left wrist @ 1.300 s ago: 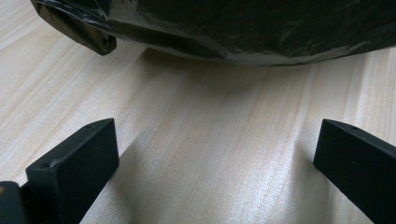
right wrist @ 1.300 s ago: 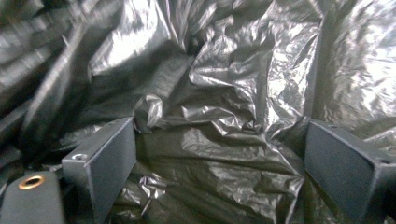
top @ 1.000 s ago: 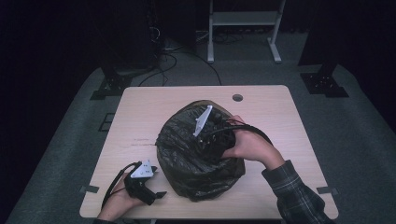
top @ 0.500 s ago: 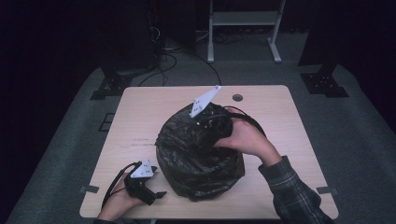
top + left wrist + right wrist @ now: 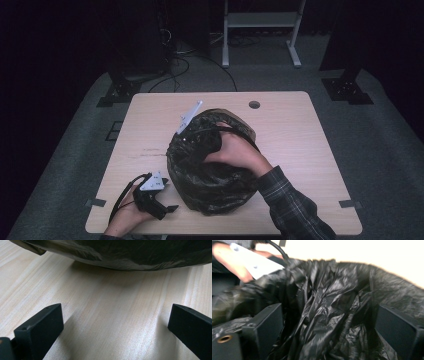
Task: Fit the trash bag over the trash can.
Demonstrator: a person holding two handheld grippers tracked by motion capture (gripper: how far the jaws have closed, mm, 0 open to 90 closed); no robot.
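Crinkled, glossy black bag (image 5: 212,170) — a rounded heap on the pale wood-grain table (image 5: 300,145). Right gripper (image 5: 327,325) gapes over its folds; left gripper (image 5: 115,325) spread wide, empty, beside it.

Before us, the left gripper (image 5: 115,327) sets its two black jaws wide apart, one rising at the lower left and the other at the lower right, with nothing but bare wood between them. We record the pale wooden table (image 5: 105,302) running beneath both jaws (its grain slants across the frame, and each jaw casts a soft shadow on it). Along the top edge we note the glossy underside of a black plastic bag (image 5: 130,253), resting on the table well ahead of the jaws and darkening the wood just under its curve.
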